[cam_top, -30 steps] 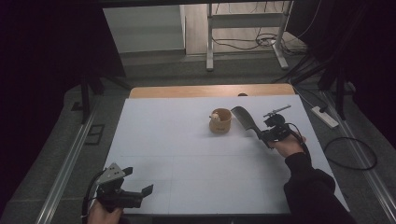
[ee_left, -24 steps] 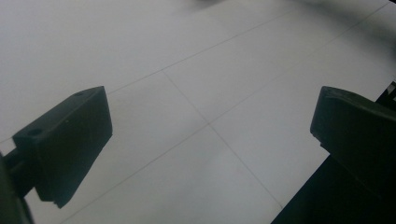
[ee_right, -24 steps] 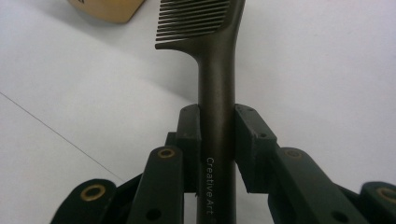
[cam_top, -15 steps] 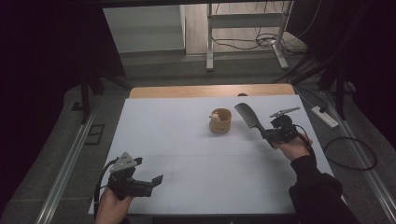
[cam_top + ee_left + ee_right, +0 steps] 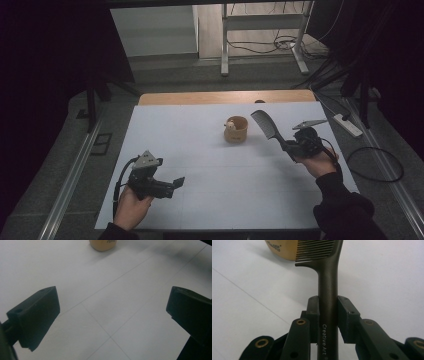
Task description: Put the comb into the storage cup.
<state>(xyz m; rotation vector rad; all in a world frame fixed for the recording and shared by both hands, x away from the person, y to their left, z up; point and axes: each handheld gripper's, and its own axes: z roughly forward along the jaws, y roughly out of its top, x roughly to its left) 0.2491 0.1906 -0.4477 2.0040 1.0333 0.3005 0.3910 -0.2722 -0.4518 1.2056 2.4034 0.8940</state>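
A dark comb point(image 5: 265, 125) point(image 5: 327, 277) is clamped by its handle in my right gripper point(image 5: 295, 146) point(image 5: 328, 312), held above the white table at the right with its teeth pointing up and left, toward a small tan wooden cup point(image 5: 235, 129). The cup's side point(image 5: 279, 251) lies just behind the comb's teeth in the right gripper view. My left gripper point(image 5: 172, 184) point(image 5: 112, 312) hovers over the table's front left, jaws wide apart and empty. The cup's base point(image 5: 102, 245) is far ahead of it.
The white table top point(image 5: 200, 150) has faint grid lines and a wooden strip point(image 5: 225, 96) along its far edge. A metal frame point(image 5: 262, 35) and cables lie on the floor beyond. A power strip point(image 5: 347, 125) and a looped cable point(image 5: 375, 165) sit right of the table.
My left gripper has moved in from the front left corner, forward and to the right over the table. My right gripper has shifted slightly right with the comb, which stands more upright.
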